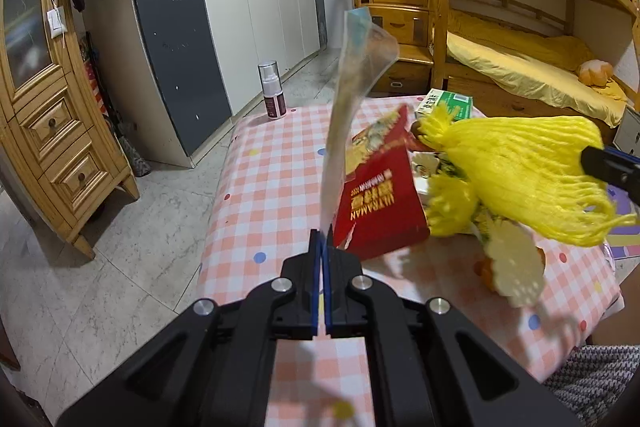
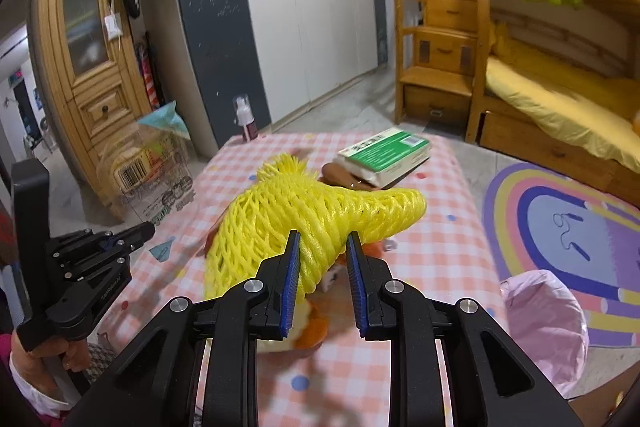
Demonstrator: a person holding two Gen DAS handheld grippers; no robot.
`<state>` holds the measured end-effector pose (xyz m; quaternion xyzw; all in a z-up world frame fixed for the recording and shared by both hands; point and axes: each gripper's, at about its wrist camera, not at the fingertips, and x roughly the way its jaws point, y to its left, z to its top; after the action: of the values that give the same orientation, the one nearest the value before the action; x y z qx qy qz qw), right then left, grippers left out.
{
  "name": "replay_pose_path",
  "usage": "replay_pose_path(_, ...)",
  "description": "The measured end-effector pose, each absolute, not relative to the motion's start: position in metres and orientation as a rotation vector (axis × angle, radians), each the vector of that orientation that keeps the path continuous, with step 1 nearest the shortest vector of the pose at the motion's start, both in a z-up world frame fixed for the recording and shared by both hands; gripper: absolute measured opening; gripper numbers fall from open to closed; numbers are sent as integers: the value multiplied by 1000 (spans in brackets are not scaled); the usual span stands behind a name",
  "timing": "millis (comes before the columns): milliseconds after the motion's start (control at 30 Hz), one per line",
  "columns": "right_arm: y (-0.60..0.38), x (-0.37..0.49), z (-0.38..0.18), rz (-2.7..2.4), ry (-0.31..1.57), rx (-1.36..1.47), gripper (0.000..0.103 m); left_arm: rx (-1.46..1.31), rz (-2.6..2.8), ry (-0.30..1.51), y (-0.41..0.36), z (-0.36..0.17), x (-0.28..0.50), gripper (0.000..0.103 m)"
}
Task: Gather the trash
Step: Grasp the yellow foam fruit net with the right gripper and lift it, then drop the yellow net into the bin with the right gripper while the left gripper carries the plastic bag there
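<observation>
My left gripper (image 1: pixel 323 233) is shut on a clear plastic wrapper (image 1: pixel 352 99) and holds it upright above the checked table (image 1: pixel 272 179); the wrapper also shows in the right wrist view (image 2: pixel 156 167). My right gripper (image 2: pixel 322 247) is shut on a yellow foam fruit net (image 2: pixel 288 223) and holds it above the table; the net also shows in the left wrist view (image 1: pixel 520 175). A red packet (image 1: pixel 380 203) lies on the table. Orange peel and a pale foam piece (image 1: pixel 514 271) lie under the net.
A green and white box (image 2: pixel 384 155) and a brown wrapper (image 2: pixel 340 177) lie at the table's far end. A spray bottle (image 1: pixel 272 91) stands at the far left corner. A pink-lined bin (image 2: pixel 544 323) stands on the floor to the right, by a rainbow rug (image 2: pixel 568 219).
</observation>
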<state>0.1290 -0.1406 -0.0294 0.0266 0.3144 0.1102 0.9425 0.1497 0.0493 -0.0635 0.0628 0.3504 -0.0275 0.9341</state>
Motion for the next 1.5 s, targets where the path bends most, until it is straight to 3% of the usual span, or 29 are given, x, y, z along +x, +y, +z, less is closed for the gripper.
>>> replay_pose_path(400,-188,78,15,157,445,108,19,123,-166,680,18,-48,128,0)
replay_pose_path(633,-240,60,18,23,437,142,19,128,-374,655,-50,-35,117,0)
replay_pose_path(1267,-395,81,-75,-434,684,316,19,293,-694,777,-253,-94,143,0)
replay_pose_path(1433,-419,85,-94,-476,714,377,23,324,-726,803,-295,-108,159,0)
replay_pose_path(1500,-424,86,-98,-470,722,394,31,337,-740,800,-307,-111,163,5)
